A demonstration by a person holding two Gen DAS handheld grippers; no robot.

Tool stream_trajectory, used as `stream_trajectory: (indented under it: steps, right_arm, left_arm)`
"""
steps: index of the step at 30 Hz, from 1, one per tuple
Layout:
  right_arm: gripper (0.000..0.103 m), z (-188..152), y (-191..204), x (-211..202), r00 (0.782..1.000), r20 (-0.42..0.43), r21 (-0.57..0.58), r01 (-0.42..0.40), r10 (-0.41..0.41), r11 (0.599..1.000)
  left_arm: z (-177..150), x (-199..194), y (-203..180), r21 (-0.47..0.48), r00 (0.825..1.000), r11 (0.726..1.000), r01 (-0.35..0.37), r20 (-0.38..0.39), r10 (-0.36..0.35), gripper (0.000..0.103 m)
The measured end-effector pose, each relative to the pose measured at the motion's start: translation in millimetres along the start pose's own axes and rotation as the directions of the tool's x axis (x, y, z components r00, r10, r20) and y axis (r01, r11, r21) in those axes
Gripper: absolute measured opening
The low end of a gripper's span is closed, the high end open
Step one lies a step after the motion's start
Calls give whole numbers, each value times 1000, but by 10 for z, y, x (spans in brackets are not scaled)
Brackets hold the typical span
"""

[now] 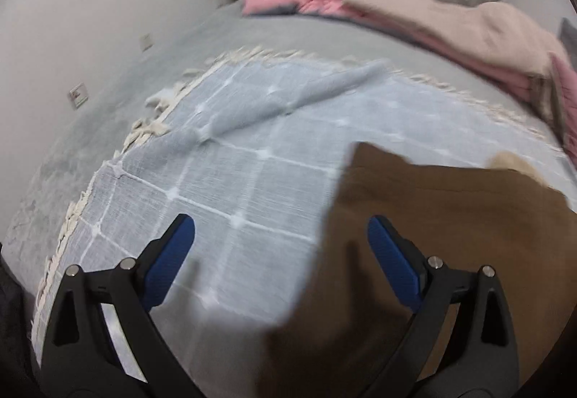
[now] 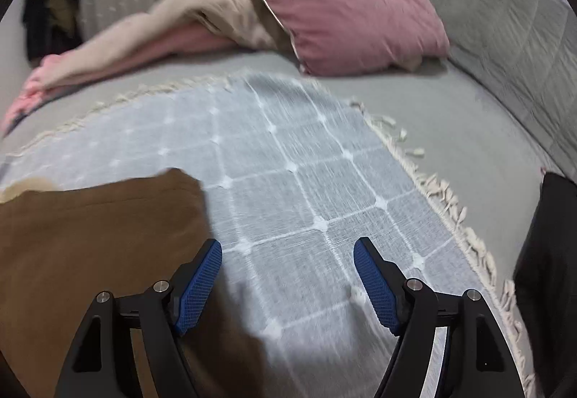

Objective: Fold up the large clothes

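No brand, label or writing can be read on anything; both views are blurred. A brown garment [image 1: 432, 253] lies on a pale blue checked throw [image 1: 223, 181] spread over a grey bed [image 1: 306, 37], toward the near edge, its far corner pointing at the middle of the throw. The left gripper [image 1: 281, 261] hangs with jaws apart and nothing clamped, one pad over bare throw, the other over the garment's left edge. The right gripper [image 2: 287, 284] has jaws opening, with only throw between them, at the garment's right edge. The fringe [image 2: 443, 196] marks the throw's edges, with bare grey bed beyond. Pink and beige clothes [image 2: 202, 16] and a pink pillow [image 2: 353, 19] crowd the far edge.
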State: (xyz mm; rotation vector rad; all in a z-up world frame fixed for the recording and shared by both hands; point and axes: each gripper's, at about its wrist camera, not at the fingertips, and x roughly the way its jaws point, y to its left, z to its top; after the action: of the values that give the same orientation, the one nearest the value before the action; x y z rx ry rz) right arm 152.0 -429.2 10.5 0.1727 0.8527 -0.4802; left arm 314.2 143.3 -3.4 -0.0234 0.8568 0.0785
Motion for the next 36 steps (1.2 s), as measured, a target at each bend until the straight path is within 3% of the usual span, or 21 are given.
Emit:
stream_trajectory:
  steps: [2,4,6,9,12,13,17,20,24,27,32,36]
  right_arm:
    - [77,-67,168,-260,997,27,-12,-68,69,998]
    - [78,-293,524,-556,987,50,-60,-151,154,987]
    - [78,-532,920,-719,982,51,-135,-174,182,976]
    - [78,-963,1448,-861,971,5,-254,-230,239,939]
    - [78,-1307,1622,-879,974,-34,-311,-222,222,924]
    - [78,-1392,1574,-847,980,-44,-315,-198,194,928]
    - [78,-1531,980,-759,986,-96,-162,-151,137,975]
    - [78,-1535,550,-813,990,-108,-111,-107,95,988]
    - [77,-1562,200,-941,982,-123,-46,-147,140,988]
    - [79,-1651,177,-1093,993,-116,-62,-4,-3,998]
    - [79,-1601,110,-1385,993,-65,-14,-101,100,995]
    - [79,-1578,224,-1601,992,-14,-62,-130,129,990]
  left_arm:
    - [-174,-367,-249,22,995,996,90,35,-90,97]
    - [-397,-671,-512,35,980,980,194,49,-195,97]
    - [-622,-876,-778,65,963,963,263,40,-266,97]
    - [-1018,-1026,-1073,145,958,948,283,8,-287,97]
    - [-1343,-860,-1100,177,973,958,227,-77,-217,97]
    - [-1436,-735,-997,160,977,967,198,-114,-181,97]
    - [-1544,-765,-729,155,989,978,137,-82,-126,97]
    - [-1598,-814,-577,162,990,979,127,-74,-116,97]
    - [-1645,-953,-497,201,995,976,87,-70,-74,97]
    - [-1666,-1132,-459,183,996,980,77,-66,-66,97]
    - [-1737,-1258,-349,115,974,975,192,-147,-174,97]
    - [-1827,-1330,-216,-27,942,963,268,-202,-268,97]
